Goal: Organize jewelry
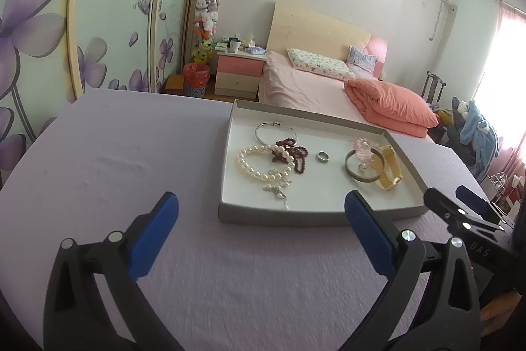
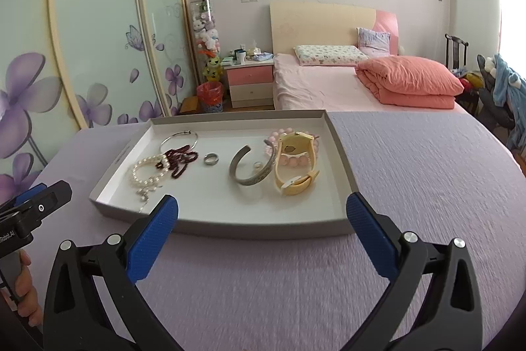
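A shallow white tray point(image 1: 230, 186) point(image 2: 108, 183) lies on the lilac cloth. In it sit a pearl bracelet point(image 1: 253, 166) point(image 2: 144, 173), dark red beads point(image 1: 296, 153) point(image 2: 180, 160), a thin silver hoop point(image 1: 263, 134) point(image 2: 179, 138), a metal ring point(image 1: 322, 157) point(image 2: 210, 159), a grey cuff bangle point(image 1: 360, 175) point(image 2: 250, 176), pink beads point(image 1: 363, 148) point(image 2: 296, 160) and a yellow watch point(image 1: 391, 173) point(image 2: 296, 183). My left gripper point(image 1: 261, 213) stands open, nothing between its fingers, short of the tray's near left corner. My right gripper point(image 2: 263, 213) is open over the tray's near rim.
The lilac cloth point(image 1: 115, 160) point(image 2: 427, 186) spreads wide left and right of the tray. The right gripper's black body point(image 1: 466, 216) shows at the right edge of the left wrist view. Beyond the table are a pink bed point(image 2: 328, 87), a nightstand point(image 2: 251, 81) and wardrobe doors point(image 2: 98, 38).
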Tool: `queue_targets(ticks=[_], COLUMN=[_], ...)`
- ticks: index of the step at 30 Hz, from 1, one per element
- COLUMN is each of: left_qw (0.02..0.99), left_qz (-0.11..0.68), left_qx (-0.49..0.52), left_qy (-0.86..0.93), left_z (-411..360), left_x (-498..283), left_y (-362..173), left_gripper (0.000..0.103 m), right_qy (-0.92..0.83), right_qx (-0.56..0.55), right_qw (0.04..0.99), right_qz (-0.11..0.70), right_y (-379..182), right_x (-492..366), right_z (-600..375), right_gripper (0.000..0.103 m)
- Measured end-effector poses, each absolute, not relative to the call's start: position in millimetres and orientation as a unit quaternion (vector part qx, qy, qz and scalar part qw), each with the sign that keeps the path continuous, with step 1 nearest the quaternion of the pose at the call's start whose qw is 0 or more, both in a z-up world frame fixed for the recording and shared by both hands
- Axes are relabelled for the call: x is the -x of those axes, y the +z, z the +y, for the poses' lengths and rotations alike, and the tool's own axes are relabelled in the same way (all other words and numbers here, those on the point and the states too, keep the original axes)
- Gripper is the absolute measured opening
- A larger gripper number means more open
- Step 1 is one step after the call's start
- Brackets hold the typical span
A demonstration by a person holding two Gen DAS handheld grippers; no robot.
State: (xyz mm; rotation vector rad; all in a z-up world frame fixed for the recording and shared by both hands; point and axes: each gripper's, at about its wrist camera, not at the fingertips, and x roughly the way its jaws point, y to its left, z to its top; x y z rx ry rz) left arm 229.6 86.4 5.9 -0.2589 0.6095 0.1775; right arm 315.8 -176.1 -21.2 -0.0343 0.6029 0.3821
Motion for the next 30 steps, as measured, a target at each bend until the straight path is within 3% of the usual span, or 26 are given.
queue_targets(ticks=[30], left_qw=[0.965], left_qz=[0.243], left_qx=[0.080], left_qy=[0.058], left_z=[58], left_x=[-185], left_y=[12], left_gripper=[0.101], right_qy=[0.216], right_qx=[0.015], right_qw=[0.943], right_qz=[0.252], right_y=[-16], right_x=[-258], right_z=[-179], right_gripper=[0.102])
